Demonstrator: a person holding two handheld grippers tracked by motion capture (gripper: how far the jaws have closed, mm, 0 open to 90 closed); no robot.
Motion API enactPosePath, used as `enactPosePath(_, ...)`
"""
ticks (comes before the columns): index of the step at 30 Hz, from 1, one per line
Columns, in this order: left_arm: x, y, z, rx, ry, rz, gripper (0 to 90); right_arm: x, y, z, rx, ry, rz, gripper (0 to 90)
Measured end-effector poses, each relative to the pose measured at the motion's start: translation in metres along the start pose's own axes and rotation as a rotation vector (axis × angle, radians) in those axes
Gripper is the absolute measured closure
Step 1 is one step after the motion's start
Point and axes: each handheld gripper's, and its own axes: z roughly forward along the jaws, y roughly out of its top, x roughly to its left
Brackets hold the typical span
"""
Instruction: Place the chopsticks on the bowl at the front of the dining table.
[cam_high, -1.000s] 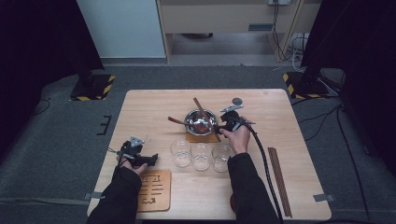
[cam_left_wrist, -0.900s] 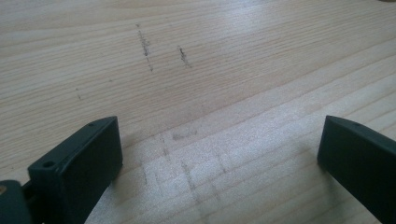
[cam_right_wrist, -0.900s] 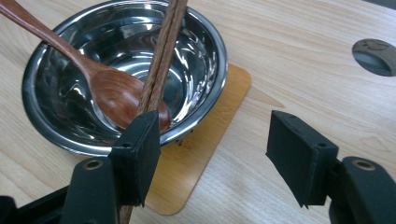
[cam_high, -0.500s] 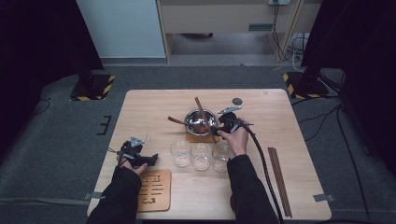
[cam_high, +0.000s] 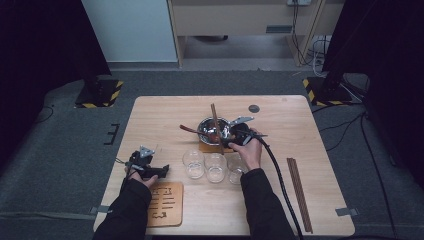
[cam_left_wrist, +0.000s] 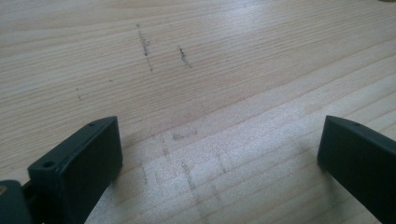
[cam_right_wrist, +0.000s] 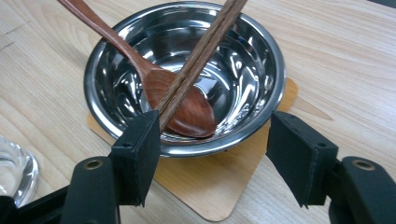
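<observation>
the right gripper (cam_right_wrist: 212, 140) sits at the near rim of the steel bowl (cam_right_wrist: 252, 60), jaws spread and pinching nothing. the bowl rests on a thin wooden mat (cam_right_wrist: 219, 186) near the middle of the worktop (cam_high: 310, 125), slightly toward the far edge. a wooden spoon (cam_right_wrist: 187, 100) lies in the bowl, with a pair of chopsticks (cam_right_wrist: 205, 46) crossing over it. the chopstick ends lie just beside the left-hand jaw; contact cannot be told. the left gripper (cam_left_wrist: 219, 154) rests over bare worktop near the near left corner, jaws spread wide and empty.

Steel bowl (cam_right_wrist: 243, 60) on mat holds wooden spoon (cam_right_wrist: 182, 105), chopsticks (cam_right_wrist: 201, 51).
</observation>
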Motion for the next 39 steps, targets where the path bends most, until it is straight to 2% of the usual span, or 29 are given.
enactPosePath(15, 0.0000, 0.0000, 0.0000, 0.000, 0.000, 0.000, 0.0, 0.0032, 0.0001, 0.0017, -0.008, 0.022, -0.014, 34.3)
enactPosePath(39, 0.0000, 0.0000, 0.0000, 0.000, 0.000, 0.000, 0.0, 0.0067, 0.0061, 0.0082, -0.013, 0.020, -0.050, 33.5)
